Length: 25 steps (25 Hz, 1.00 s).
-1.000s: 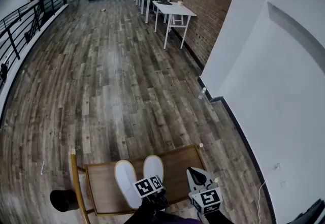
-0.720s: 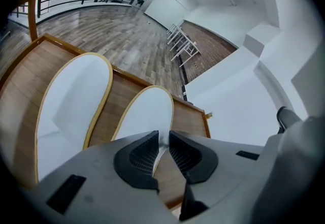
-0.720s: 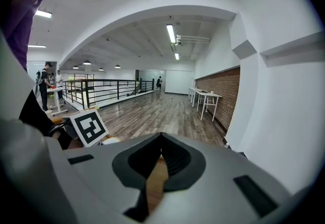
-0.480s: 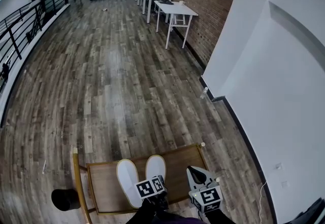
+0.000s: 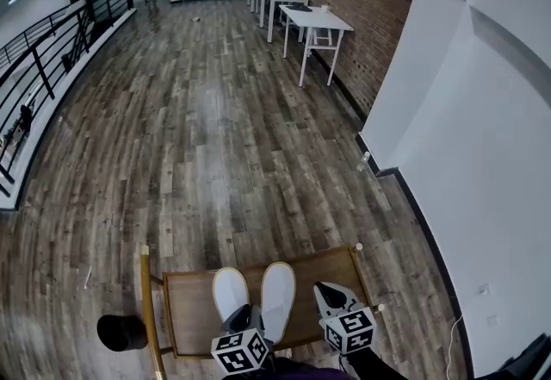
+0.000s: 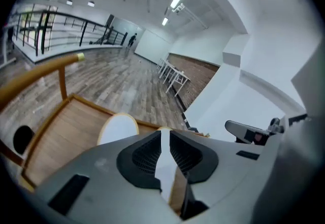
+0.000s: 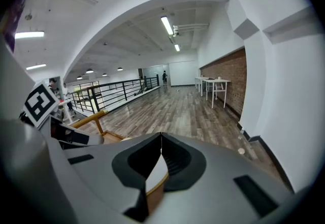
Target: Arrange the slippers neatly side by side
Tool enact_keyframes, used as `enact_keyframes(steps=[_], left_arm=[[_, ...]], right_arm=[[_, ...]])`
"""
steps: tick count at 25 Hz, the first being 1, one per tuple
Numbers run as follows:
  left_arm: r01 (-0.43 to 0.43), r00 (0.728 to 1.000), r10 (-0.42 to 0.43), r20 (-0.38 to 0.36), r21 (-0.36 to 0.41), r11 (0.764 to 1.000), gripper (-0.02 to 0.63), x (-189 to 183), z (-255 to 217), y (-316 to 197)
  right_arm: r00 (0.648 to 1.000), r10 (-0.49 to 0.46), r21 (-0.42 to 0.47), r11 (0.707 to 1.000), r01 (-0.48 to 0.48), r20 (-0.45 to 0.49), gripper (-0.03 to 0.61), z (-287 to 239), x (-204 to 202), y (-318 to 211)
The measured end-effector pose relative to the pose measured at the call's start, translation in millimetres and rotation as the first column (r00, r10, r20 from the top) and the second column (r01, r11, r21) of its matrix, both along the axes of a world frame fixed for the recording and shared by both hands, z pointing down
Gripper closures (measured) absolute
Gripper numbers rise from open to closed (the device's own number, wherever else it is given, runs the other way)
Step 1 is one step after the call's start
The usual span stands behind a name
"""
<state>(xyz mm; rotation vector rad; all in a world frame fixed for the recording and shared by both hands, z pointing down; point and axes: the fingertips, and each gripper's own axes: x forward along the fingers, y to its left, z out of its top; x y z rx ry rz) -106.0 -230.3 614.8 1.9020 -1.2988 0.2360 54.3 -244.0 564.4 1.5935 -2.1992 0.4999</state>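
Two white slippers, the left slipper (image 5: 230,290) and the right slipper (image 5: 278,294), lie side by side, toes pointing away, on a low wooden bench (image 5: 186,311). My left gripper (image 5: 245,314) hovers over their heels, between the two, jaws shut and holding nothing. My right gripper (image 5: 325,289) hangs over the bench's right part, just right of the right slipper, also shut and empty. In the left gripper view the left gripper (image 6: 165,134) points past the left slipper (image 6: 118,128). In the right gripper view, white slipper shows below the right gripper (image 7: 161,139).
The bench has a raised wooden rail (image 5: 147,301) along its left side, and a black round object (image 5: 120,332) sits on the floor beside it. A white wall (image 5: 465,154) runs along the right. White tables (image 5: 317,20) and a railing (image 5: 39,68) stand far off.
My left gripper has drawn back toward me and slightly left, off the right slipper's heel. The view has shifted a little. The slippers and the right gripper hold their places.
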Motion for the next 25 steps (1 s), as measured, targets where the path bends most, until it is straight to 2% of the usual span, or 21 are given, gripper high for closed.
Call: enact_keyframes(steps=[3, 7, 8, 9, 12, 13, 17, 21, 25], left_arm=[[0.029, 0.993, -0.037, 0.115, 0.072, 0.997, 0.565, -35, -7, 4], [0.103, 0.98, -0.117, 0.161, 0.09, 0.991, 0.566, -69, -8, 13], [0.127, 0.974, -0.144, 0.178, 0.104, 0.986, 0.576, -76, -9, 14], [0.146, 0.967, -0.167, 0.194, 0.118, 0.982, 0.612, -83, -10, 15], [0.176, 0.955, -0.203, 0.215, 0.141, 0.974, 0.614, -93, -14, 18], [0.183, 0.954, -0.211, 0.215, 0.144, 0.973, 0.614, -94, -16, 20], [0.202, 0.951, -0.23, 0.206, 0.149, 0.968, 0.614, -99, -18, 25], [0.213, 0.948, -0.24, 0.21, 0.144, 0.966, 0.614, -106, -17, 28], [0.228, 0.945, -0.254, 0.208, 0.139, 0.964, 0.614, -117, -16, 32]], right_arm=[[0.999, -0.009, -0.097, 0.995, 0.013, 0.044, 0.58, 24, -12, -6], [0.994, -0.007, -0.239, 0.97, 0.032, 0.106, 0.58, 59, -27, -6], [0.99, 0.004, -0.272, 0.962, 0.034, 0.138, 0.578, 67, -30, -6], [0.985, 0.018, -0.302, 0.953, 0.035, 0.17, 0.578, 75, -33, -7], [0.965, 0.077, -0.391, 0.92, 0.028, 0.249, 0.553, 95, -38, -8], [0.962, 0.097, -0.424, 0.905, 0.022, 0.256, 0.516, 101, -39, -8], [0.961, 0.159, -0.552, 0.834, -0.009, 0.226, 0.454, 126, -39, -7], [0.953, 0.205, -0.614, 0.789, -0.027, 0.222, 0.454, 144, -43, -15], [0.96, 0.223, -0.666, 0.744, -0.056, 0.169, 0.454, 157, -47, -14]])
